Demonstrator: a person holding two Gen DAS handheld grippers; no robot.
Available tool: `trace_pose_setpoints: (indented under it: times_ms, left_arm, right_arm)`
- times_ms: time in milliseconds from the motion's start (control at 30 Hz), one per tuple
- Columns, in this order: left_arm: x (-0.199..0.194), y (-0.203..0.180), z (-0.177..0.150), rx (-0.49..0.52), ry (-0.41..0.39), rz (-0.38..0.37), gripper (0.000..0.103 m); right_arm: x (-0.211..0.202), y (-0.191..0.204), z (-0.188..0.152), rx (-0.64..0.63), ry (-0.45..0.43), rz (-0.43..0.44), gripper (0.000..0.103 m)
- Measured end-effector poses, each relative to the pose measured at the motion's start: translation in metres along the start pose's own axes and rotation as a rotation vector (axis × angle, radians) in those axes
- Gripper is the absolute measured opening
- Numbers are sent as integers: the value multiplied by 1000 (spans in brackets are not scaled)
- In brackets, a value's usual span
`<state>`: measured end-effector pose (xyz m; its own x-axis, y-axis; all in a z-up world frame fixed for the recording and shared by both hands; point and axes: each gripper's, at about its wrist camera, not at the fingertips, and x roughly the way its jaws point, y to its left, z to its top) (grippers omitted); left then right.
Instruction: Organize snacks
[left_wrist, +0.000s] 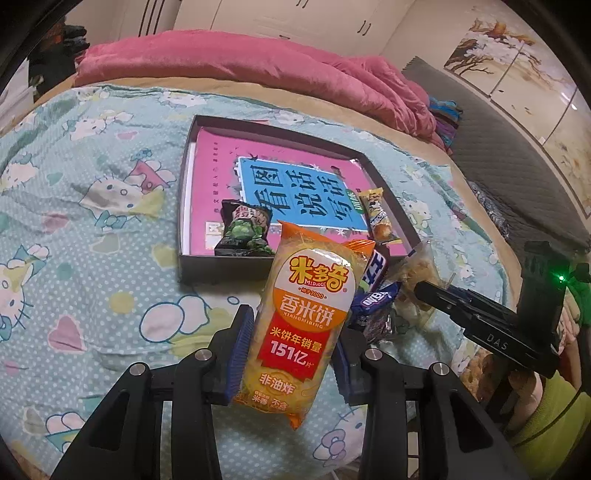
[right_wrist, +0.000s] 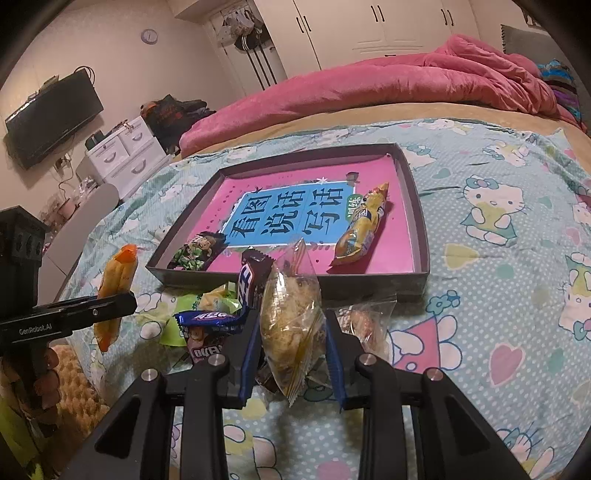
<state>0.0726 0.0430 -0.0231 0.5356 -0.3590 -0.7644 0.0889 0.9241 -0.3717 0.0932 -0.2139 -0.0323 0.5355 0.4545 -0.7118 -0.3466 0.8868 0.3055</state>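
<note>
Left wrist view: fingers (left_wrist: 290, 354) pinch rice-cracker pack (left_wrist: 306, 317) short of tray's near rim (left_wrist: 221, 267); right fingers (right_wrist: 291, 354) pinch clear snack bag (right_wrist: 291, 325).

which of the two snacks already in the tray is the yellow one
The long yellow packet on the tray's right side, seen from the right wrist; the other one is dark green and black.
</note>
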Motion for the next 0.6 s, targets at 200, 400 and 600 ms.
trace_pose_setpoints:
  times_ms: [200, 400, 600]
  left_arm:
    - [-1, -8, 1, 12, 2, 0, 41]
    - [-4, -15, 3, 21, -5, -2, 41]
    - [-7, -19, 3, 31, -9, -3, 41]
  right_arm:
    - [-2, -1, 1, 12, -10, 10, 33]
    - [-6, -2, 3, 16, -25, 11, 33]
    - [-8, -3, 3, 17, -35, 7, 33]
